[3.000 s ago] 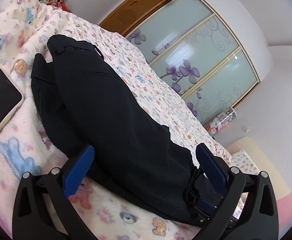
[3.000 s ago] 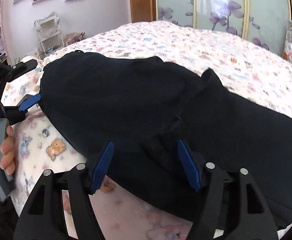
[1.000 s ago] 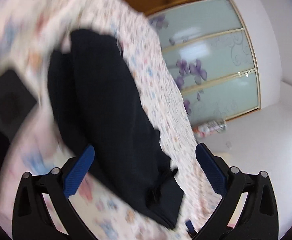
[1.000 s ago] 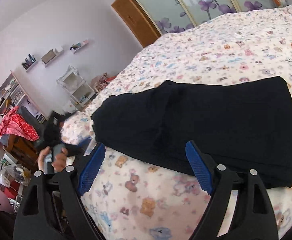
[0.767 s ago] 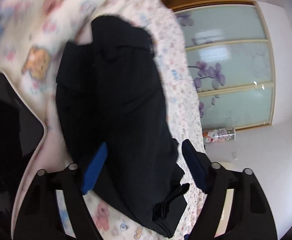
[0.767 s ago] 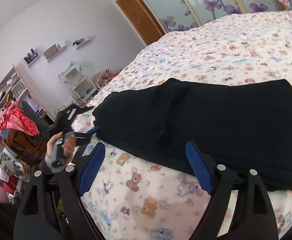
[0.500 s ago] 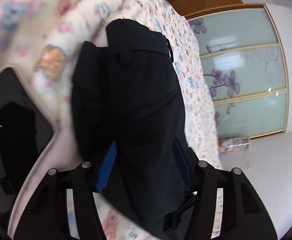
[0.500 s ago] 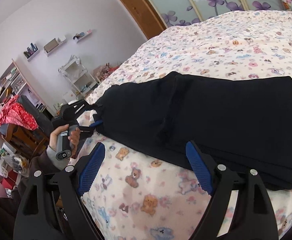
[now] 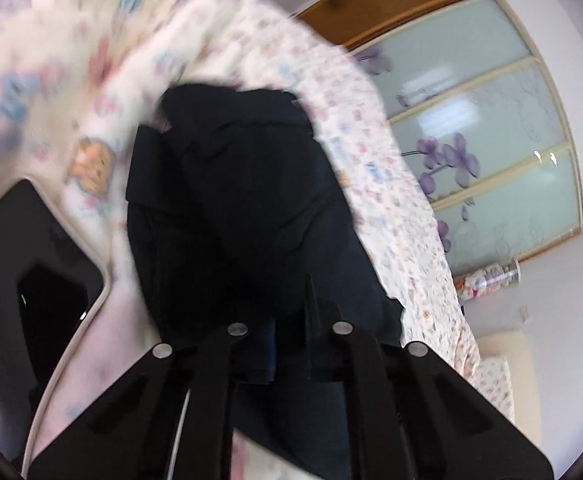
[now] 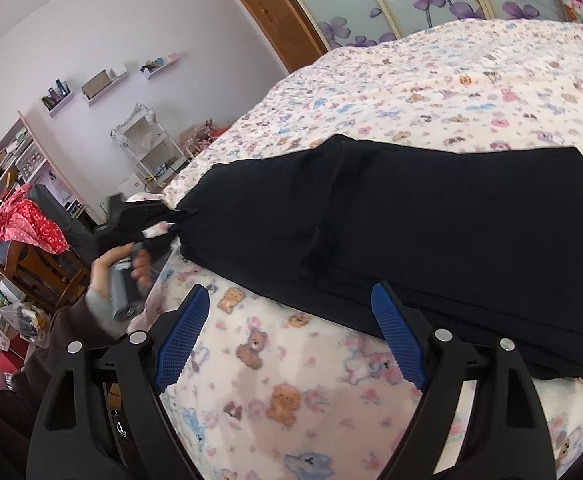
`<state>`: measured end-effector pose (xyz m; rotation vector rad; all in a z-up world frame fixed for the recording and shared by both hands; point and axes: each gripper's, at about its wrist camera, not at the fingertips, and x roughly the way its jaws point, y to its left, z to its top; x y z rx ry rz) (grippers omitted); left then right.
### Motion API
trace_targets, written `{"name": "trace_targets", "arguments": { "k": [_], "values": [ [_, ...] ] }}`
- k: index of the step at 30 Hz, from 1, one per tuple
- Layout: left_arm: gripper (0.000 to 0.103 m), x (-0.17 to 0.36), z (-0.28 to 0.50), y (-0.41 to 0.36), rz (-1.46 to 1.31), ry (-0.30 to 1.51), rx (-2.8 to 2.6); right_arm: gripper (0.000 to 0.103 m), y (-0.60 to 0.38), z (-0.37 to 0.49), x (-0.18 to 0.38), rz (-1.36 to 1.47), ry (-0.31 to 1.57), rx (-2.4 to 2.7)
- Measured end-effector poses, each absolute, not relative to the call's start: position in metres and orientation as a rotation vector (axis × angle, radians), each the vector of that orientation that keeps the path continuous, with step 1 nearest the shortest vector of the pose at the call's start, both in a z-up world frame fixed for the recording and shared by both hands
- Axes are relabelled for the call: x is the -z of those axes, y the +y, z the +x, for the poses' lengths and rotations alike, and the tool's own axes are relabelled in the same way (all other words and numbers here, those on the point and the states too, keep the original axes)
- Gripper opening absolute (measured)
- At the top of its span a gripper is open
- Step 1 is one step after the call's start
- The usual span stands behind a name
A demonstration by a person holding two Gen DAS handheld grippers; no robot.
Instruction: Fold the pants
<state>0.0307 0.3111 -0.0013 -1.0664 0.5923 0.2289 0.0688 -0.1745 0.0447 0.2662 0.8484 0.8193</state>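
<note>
left tongs (image 9: 287, 344): jaws have just been closing, now pinched on pants (image 10: 431, 232) end at the bed (image 10: 451, 92) edge near the person; hand (image 10: 121, 276) on the handle.
right tongs (image 10: 291, 336): wide open, nothing held, over the near edge of the pants, not touching.
pants: dark, already doubled, flat across the bed.
step: judged next fold; lift the pinched end with all layers, carry it over, keep edges lined up.
around: tablet (image 9: 31, 264) just beside pants, may snag.
</note>
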Motion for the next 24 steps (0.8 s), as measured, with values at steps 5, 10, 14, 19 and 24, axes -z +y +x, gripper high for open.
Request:
{"name": "trace_targets", "arguments": {
  "k": [5, 10, 14, 19, 24],
  "values": [
    [0.012, -0.002, 0.023, 0.301, -0.904, 0.630, -0.285, 0.085, -0.174, 0.072, -0.040, 0.281, 0.859, -0.822],
    [0.027, 0.009, 0.024, 0.300, -0.804, 0.655, -0.334, 0.085, -0.179, 0.076, -0.038, 0.298, 0.842, -0.782],
    [0.045, -0.016, 0.000, 0.287, -0.714, 0.550, -0.337, 0.085, -0.206, 0.093, -0.033, 0.436, 0.800, -0.717],
    [0.073, -0.022, 0.000, 0.273, -0.678, 0.502, -0.265, 0.085, -0.236, 0.121, -0.015, 0.597, 0.816, -0.566],
    [0.072, -0.035, -0.032, 0.265, -0.633, 0.314, -0.346, 0.085, -0.239, 0.132, 0.009, 0.594, 0.914, -0.482]
  ]
}}
